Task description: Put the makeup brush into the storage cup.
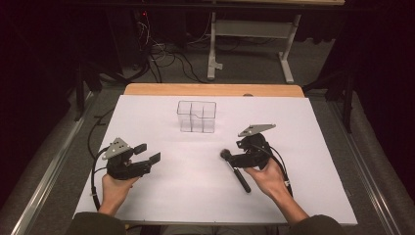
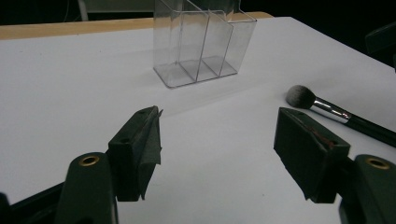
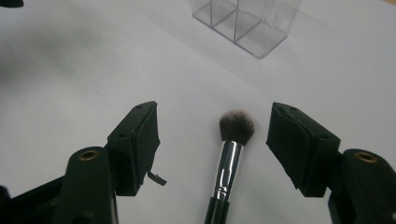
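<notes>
Right gripper view: right gripper point(image 3: 212, 140) straddles the black-handled makeup brush with silver ferrule and dark bristle head point(image 3: 230, 156), jaws apart, pads clear of it.
Brush lies flat on the white table sheet point(image 1: 195, 186), near the clear plastic three-slot organiser point(image 1: 196, 116). Grasp step is underway; next calls for clamping the ferrule squarely. Left gripper point(image 1: 149, 152) rests released, holding nothing.

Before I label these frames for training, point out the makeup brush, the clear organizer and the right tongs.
makeup brush point(image 3: 236, 127), right gripper view, on the bristle head.
clear organizer point(image 2: 198, 51), left gripper view, on a middle divider wall.
right tongs point(image 3: 212, 144), right gripper view, midway between its tips.
</notes>
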